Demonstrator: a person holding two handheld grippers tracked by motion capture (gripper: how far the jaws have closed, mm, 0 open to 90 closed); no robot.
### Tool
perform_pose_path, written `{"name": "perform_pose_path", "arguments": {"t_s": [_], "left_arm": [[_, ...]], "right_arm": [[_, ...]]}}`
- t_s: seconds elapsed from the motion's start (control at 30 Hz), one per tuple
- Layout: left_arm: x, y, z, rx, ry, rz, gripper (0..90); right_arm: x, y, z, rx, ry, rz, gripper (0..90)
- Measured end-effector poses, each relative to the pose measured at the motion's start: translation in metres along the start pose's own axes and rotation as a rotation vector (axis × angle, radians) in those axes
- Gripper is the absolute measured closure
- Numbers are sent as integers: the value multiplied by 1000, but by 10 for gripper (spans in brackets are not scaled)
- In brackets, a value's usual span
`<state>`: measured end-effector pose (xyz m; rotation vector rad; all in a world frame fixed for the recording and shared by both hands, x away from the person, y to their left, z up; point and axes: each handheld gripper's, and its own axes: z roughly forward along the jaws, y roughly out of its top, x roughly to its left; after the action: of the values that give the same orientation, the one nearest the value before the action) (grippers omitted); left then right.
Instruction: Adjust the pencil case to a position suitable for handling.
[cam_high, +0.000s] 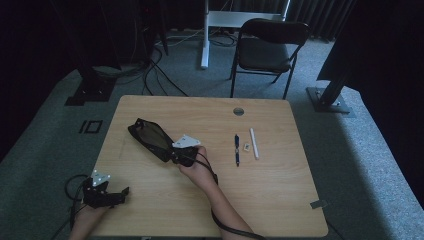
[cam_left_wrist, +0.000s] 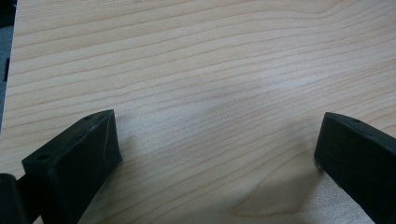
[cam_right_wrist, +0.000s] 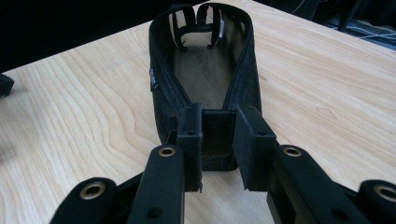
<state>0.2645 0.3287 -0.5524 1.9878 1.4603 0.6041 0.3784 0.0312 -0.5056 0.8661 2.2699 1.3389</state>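
Right tool (cam_right_wrist: 218, 140): jaws pinch the near end of one black mesh pouch (cam_right_wrist: 205, 70). The pouch lies on the desk (cam_right_wrist: 317, 84), unzipped, mouth gaping, its far end pointing away from the tool. In the high view the right tool (cam_high: 176, 154) sits at the pouch's (cam_high: 150, 139) lower right end, left of desk centre, with the pouch running up and left from it.

Left tool (cam_left_wrist: 217, 149): jaws spread wide, nothing between them but bare wood grain. In the high view the left tool (cam_high: 117, 196) rests at the near left corner of the desk (cam_high: 280, 200), well apart from the pouch.

Right of the pouch, three loose things in a row: one dark pen (cam_high: 237, 149), one small pale block (cam_high: 246, 147), one white stick (cam_high: 254, 143). The block lies between the other two. One round hole (cam_high: 238, 111) in the desktop near the far edge.

Beyond the desk: one dark folding chair (cam_high: 267, 50) on grey carpet.
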Motion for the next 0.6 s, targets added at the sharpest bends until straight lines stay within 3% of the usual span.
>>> {"name": "perform_pose_path", "arguments": {"t_s": [0.1, 0.6], "left_arm": [[0, 0, 0, 0, 0, 0, 2], [0, 0, 0, 0, 0, 0, 2]], "right_arm": [[-2, -4, -6, -4, 9, 18, 730], [-1, -19, -35, -10, 15, 15, 730]]}}
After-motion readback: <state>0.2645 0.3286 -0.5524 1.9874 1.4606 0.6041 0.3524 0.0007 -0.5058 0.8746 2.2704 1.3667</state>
